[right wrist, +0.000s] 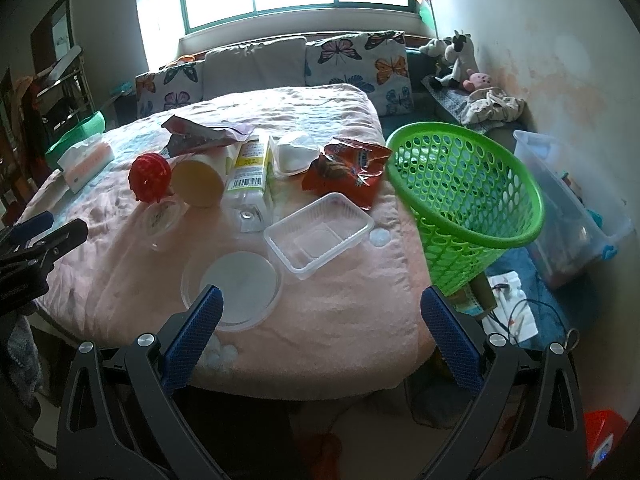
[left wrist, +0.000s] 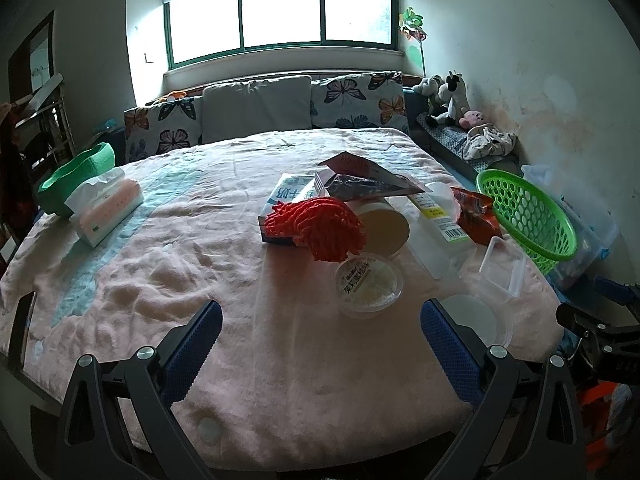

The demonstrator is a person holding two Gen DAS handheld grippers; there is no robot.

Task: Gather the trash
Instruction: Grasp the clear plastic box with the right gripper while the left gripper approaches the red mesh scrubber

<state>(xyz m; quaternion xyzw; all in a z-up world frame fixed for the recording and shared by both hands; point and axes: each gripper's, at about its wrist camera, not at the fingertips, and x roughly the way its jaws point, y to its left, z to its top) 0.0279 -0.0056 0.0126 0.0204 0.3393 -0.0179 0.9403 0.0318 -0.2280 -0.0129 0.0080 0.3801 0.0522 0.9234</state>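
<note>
Start of pick-up, nothing grabbed yet. Left gripper [left wrist: 320, 344] & right gripper [right wrist: 320, 332] both wide open, empty, at bed's near edge. Trash mid-bed; green basket [right wrist: 472, 184] at right edge. Next: right gripper takes clear tray [right wrist: 320, 236], nearest basket.

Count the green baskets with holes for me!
1. The green basket stands tilted at the table's right edge, beside the red snack bag. Others may be hidden out of view.
</note>
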